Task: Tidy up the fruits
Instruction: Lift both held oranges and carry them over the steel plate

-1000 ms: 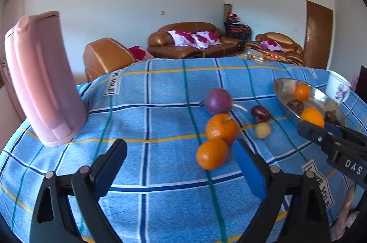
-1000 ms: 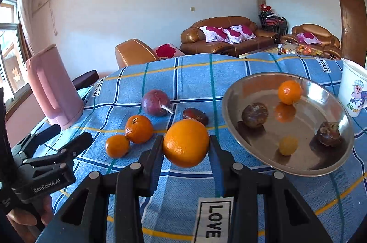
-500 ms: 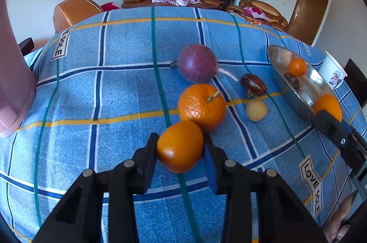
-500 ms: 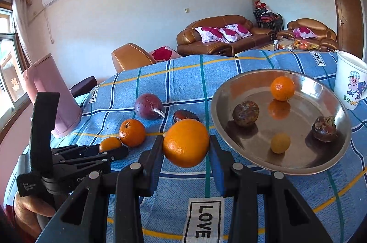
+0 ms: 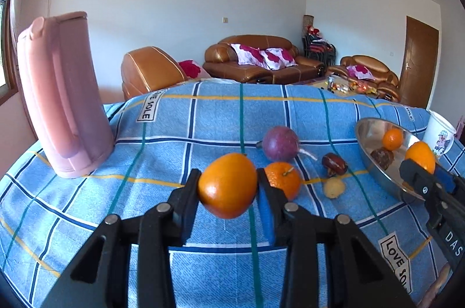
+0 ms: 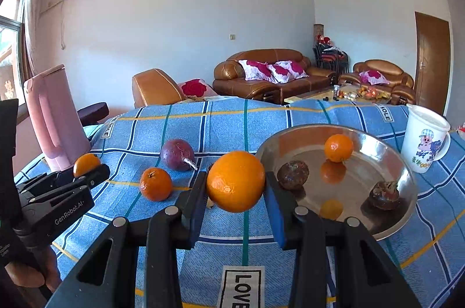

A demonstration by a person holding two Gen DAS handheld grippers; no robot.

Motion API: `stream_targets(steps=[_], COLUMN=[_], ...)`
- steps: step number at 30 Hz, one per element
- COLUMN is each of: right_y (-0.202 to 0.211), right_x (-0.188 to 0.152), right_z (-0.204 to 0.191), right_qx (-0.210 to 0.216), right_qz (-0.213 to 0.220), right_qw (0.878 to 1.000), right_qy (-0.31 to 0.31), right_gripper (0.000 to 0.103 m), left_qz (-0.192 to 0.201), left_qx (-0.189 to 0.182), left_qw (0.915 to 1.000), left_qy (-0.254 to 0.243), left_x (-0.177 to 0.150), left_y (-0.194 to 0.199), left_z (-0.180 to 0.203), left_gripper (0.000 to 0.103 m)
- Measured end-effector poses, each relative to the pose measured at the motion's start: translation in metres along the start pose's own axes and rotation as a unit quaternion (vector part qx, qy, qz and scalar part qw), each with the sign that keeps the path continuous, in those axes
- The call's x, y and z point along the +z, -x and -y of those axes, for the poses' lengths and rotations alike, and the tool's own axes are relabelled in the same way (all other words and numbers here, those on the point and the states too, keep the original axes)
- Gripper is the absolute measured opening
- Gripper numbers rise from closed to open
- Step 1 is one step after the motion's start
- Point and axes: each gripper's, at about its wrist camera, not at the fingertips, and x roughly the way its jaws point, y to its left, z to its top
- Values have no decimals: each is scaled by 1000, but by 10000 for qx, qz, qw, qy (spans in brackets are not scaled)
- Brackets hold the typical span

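My left gripper (image 5: 228, 182) is shut on a small orange (image 5: 226, 191), held above the blue checked cloth (image 5: 203, 127). My right gripper (image 6: 236, 186) is shut on a bigger orange (image 6: 235, 177), just left of the steel bowl (image 6: 293, 133). The bowl holds a tangerine (image 6: 338, 147), two dark fruits (image 6: 293, 175) and a small yellow fruit (image 6: 331, 209). On the cloth lie a stemmed tangerine (image 5: 283, 178), a purple passion fruit (image 5: 279, 143), a brown date (image 5: 334, 162) and a small yellow fruit (image 5: 334, 187).
A tall pink jug (image 5: 62, 93) stands at the table's left. A white printed mug (image 6: 425, 139) stands right of the bowl. Brown leather sofas (image 5: 261, 61) are beyond the table's far edge.
The left gripper went from wide open to shut on the small orange, then lifted it off the cloth. The right gripper has kept its orange by the bowl.
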Motion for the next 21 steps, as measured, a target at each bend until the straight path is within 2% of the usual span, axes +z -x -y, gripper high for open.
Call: stream_targets(steps=[10,21], right_y=[12,34], right_x=[-3,-11], right_z=[-2,18], right_qx=[-201,-457], right_qz=[90,200], right_qw=[9995,9981], right_qy=[242,358], right_gripper=[40,40], left_qz=[142,113], left_qx=[226,159], left_qw=[9995,9992], left_qy=[-155,-351], left_x=[-8,-16], left_y=[18,29], left_z=[22,55], left_gripper=[39,39])
